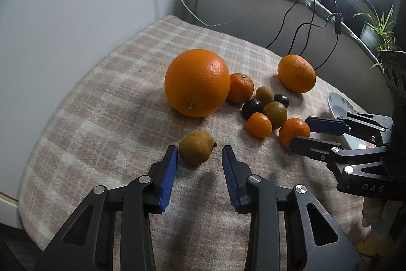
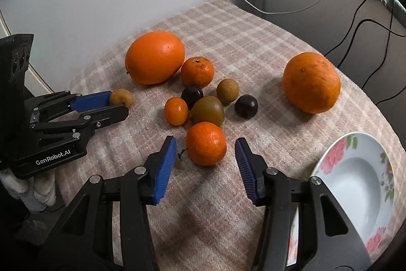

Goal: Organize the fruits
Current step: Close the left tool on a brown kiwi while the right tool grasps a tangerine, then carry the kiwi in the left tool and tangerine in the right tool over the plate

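Observation:
A small brown-green fruit (image 1: 196, 151) lies on the checked cloth (image 1: 101, 106) between the fingertips of my left gripper (image 1: 199, 151). The jaws are narrow but open, with a gap on the fruit's right side. My right gripper (image 2: 206, 144) is open around a mandarin (image 2: 206, 144), with space on both sides. The left wrist view shows that same mandarin (image 1: 294, 131) between the right gripper's fingers (image 1: 322, 125). In the right wrist view the left gripper (image 2: 116, 103) reaches the brown-green fruit (image 2: 121, 98) from the left.
A large orange (image 2: 154, 57) and a second orange (image 2: 310, 83) flank a cluster of small fruit: a mandarin (image 2: 197, 71), a kumquat (image 2: 176, 111), two dark fruits (image 2: 192, 94) and two greenish ones (image 2: 207, 111). A flowered plate (image 2: 335, 151) sits at the right. Cables hang behind.

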